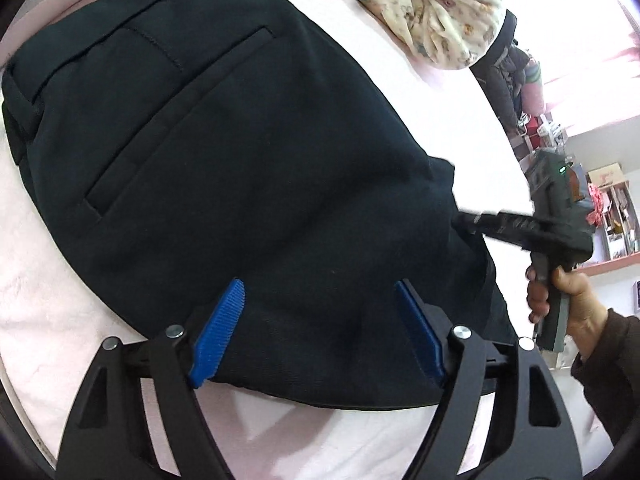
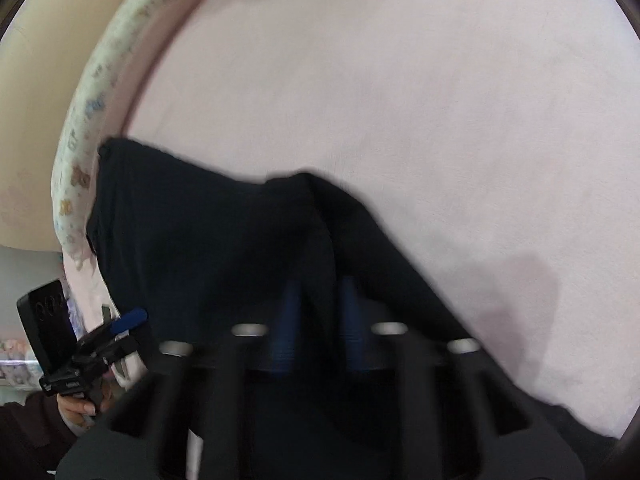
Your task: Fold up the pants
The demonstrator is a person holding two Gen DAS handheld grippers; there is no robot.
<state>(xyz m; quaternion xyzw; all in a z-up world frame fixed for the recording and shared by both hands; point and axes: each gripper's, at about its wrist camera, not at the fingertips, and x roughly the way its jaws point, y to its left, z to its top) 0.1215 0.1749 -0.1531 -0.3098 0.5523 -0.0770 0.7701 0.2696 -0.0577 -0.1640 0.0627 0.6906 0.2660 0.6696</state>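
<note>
the dark pants lie folded on a pink bed sheet, filling the middle of the left wrist view. the waistband runs along the 10 to 11 o'clock edge, and a welt back pocket slants from about 12 o'clock down toward 8 o'clock. a floral quilt is bunched at 1 o'clock, just beyond the pants.

the left claw sits at 6 o'clock in its own view, its two blue pads spread wide apart over the near hem of the fabric, released and gripping nothing. the cloth lies flat between the pads.

the right claw is seen in its own view at 6 o'clock, its blue pads drawn close together with a ridge of dark fabric rising between them; it looks clenched on the pants, though the frame is blurred. from there the pants spread toward 9 o'clock, their far corner touching the floral quilt's edge. in the left wrist view this same claw reaches in from 3 o'clock, its tip buried at the right edge of the pants, held by the right hand in a dark sleeve.

in the right wrist view the left claw appears at 8 o'clock, one blue pad against the pants' edge, with the left hand below it.
</note>
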